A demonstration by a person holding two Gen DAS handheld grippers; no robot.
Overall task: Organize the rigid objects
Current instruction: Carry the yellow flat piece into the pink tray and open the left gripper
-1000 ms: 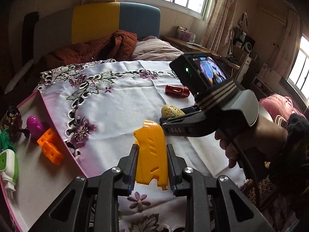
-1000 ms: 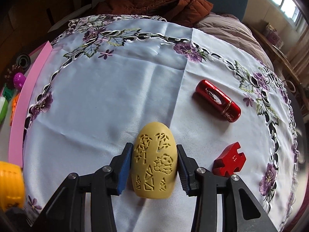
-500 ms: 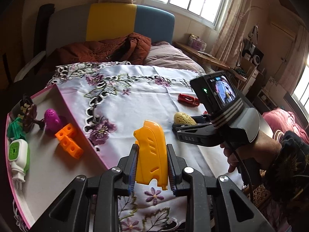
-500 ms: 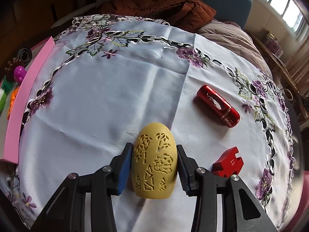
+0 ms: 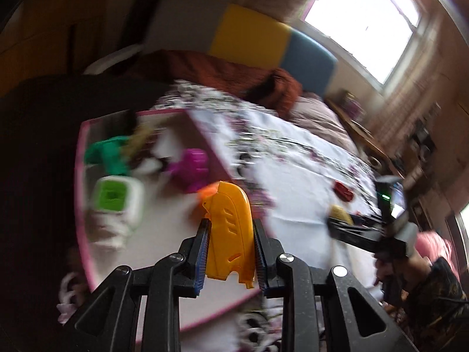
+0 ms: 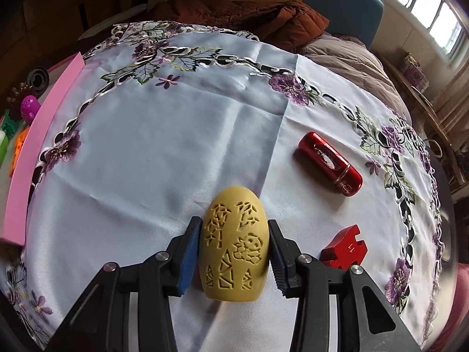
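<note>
Your pink-rimmed tray (image 5: 88, 252) now fills the left half of the left wrist view, where a second ago it sat off at the edge, and the whole picture is smeared with motion, so you have swung the left gripper (image 5: 230, 252) across over it. Its jaws are clamped narrow on the yellow plastic shell (image 5: 230, 234), held upright above the tray's bare floor, near the green-and-white plug (image 5: 117, 202) and the magenta toy (image 5: 192, 167). That shell looks light, stiff and smooth; you have it by its flat sides, which seems the right hold, but a thin hollow piece like that could pivot between the pads. Over on the embroidered tablecloth (image 6: 161, 135), your right gripper (image 6: 234, 252) has not budged: its pads press the flanks of the carved yellow egg (image 6: 234, 243), same as before. The egg is hard but pierced with cut-outs, likely hollow and rounded, so grip it gently at the widest part. The red case (image 6: 329, 164) and red puzzle piece (image 6: 344, 248) lie untouched.
</note>
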